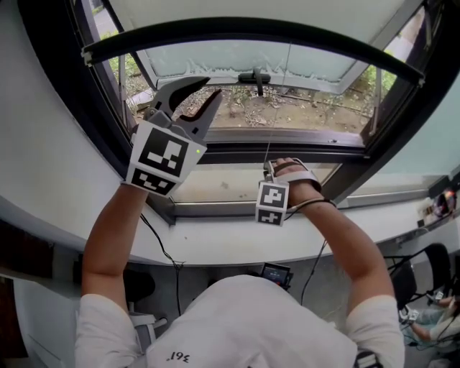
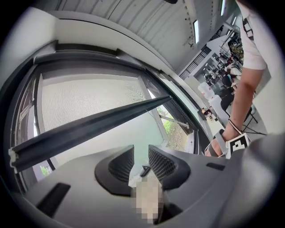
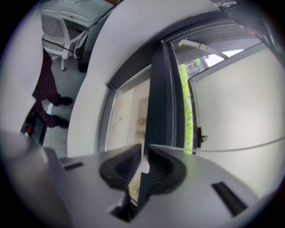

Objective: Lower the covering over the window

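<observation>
Grey left gripper (image 1: 213, 85) jaws apart, empty | right gripper (image 3: 143, 151) clamped on thin pull cord (image 1: 267, 147) | risk: cord slips from the pinch, white roller blind (image 1: 251, 11) stalls

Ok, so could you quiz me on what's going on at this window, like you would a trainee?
1. True or false: the left gripper has its jaws clamped on something.
2. The pale roller blind ends in a dark bottom bar. Below that bar the window glass is: A) fully covered; B) uncovered; C) boarded over.
3. What does the right gripper pinch between its jaws?

Key: 1 false, its jaws stand apart with nothing between them; 2 B; 3 a thin pale cord.
</observation>
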`<state>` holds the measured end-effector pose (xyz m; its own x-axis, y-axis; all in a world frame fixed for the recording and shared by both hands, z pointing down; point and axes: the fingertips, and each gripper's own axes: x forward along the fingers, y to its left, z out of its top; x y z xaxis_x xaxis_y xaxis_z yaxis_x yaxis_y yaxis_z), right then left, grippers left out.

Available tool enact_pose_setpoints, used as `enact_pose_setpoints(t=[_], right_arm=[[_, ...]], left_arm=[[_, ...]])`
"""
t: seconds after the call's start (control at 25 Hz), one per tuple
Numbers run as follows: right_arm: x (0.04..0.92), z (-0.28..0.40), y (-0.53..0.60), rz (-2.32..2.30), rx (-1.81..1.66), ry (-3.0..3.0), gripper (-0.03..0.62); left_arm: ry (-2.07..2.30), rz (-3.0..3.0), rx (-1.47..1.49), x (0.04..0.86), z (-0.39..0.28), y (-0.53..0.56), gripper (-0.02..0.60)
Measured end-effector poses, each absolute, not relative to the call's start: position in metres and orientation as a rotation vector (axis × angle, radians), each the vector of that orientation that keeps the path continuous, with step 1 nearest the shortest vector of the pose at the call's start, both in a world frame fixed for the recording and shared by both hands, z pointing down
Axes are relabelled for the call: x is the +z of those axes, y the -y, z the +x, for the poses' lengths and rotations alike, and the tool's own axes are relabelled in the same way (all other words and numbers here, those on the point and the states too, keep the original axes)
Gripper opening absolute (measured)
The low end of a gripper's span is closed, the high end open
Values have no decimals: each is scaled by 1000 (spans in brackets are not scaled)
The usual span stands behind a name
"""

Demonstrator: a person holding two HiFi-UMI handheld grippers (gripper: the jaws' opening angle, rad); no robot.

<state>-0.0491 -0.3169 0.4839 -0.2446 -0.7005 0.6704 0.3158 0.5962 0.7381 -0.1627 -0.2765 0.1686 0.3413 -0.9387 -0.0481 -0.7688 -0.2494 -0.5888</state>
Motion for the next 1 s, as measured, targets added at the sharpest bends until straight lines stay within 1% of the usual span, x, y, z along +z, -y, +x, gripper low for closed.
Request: enact_pose_setpoints(t=[0.4,0.52,0.64,1.0], right_arm=[[502,-49,315,319,-953,1552,53],[513,-47,313,302,-940,1547,54],[523,-48,309,295,-922,1557,54],[533,-48,307,295,-899,1571,54]], left_arm=[[-1474,-1930,-504,149,-169,283,125],[-1461,-1876,-538,145,-170,286,156],[-1452,-1841,-588,147,-172,291,170],[-1424,-1739,-716,159,-173,300,174]])
